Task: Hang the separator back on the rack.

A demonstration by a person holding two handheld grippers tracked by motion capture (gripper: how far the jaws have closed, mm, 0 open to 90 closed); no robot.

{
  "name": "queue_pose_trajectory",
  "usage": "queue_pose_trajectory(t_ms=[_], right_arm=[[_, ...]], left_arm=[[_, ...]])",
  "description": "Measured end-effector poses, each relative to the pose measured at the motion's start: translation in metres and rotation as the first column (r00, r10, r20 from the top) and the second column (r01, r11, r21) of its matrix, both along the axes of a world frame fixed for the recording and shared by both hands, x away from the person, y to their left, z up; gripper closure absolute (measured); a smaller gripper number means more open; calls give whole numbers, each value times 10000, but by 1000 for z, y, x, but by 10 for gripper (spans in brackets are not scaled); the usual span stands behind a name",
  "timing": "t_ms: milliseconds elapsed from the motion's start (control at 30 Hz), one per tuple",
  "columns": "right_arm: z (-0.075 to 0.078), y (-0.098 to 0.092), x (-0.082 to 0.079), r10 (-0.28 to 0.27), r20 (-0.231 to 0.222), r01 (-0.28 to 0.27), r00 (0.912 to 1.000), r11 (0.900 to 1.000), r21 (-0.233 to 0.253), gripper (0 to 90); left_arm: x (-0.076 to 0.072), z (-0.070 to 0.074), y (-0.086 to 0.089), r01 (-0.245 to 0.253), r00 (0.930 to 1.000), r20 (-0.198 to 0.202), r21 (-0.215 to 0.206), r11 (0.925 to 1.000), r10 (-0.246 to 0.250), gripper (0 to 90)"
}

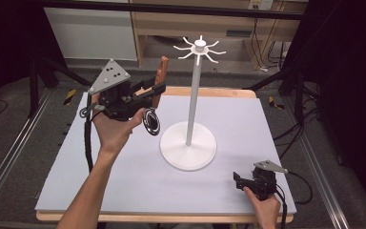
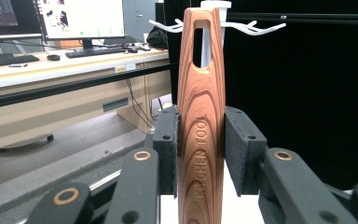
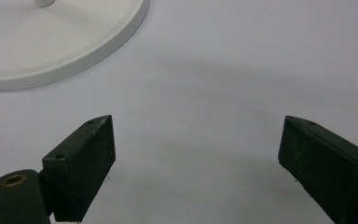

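Since the wooden handle has a long slot near its top end, the thing to get right is lining that slot up with one of the white hooks at the head of the stand. From the left gripper's own view the slot sits just in front of the stand's pole, close to hook height, so I'd judge the next bit wants a small lift and a slow push forward, keeping the handle upright so the slot does not ride past the prong. The tool's black round head hangs below the hand, out over the counter and left of the stand's base; a swing there could knock the base, so a steady wrist matters.

The left gripper has its fingers closed narrow on the handle, one pad pressed flat against each side, midway down the wood. That hold looks square and firm.

Over at the near right corner of the counter, the right gripper rests low with its fingers spread wide, holding nothing, with bare counter between them and the rim of the base just ahead.
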State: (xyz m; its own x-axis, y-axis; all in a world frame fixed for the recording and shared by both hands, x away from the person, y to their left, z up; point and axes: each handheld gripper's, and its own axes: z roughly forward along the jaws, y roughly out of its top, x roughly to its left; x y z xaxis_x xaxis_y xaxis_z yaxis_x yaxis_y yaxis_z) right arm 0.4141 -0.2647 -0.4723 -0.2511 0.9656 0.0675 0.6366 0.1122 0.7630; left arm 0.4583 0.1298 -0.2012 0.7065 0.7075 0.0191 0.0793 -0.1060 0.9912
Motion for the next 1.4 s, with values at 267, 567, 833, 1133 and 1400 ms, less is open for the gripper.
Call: queue_pose_trajectory(t_ms=[267,567,833,1133,1400], right_arm=[[0,0,0,-6,4,6,10000,10000,21,114],[0,0,0,-5,12,5,10000,10000,16,114],[1,-1,0,11,28,-11,10000,10000,2,114],[1,-1,0,7,30,-7,10000,10000,19,114],[1,-1,0,20,33,-20,10000,10000,15,114]], left_arm=[[3,5,-7,14,10000,43,74,10000,-15,675],[6,8,-13,-2,10000,4,177,9998,2,675],[9,8,-19,-1,10000,-29,241,9997,2,675],[11,8,-24,10,10000,-16,235,9997,-10,675],[15,8,-31,4,10000,-47,293,9996,-3,675]])
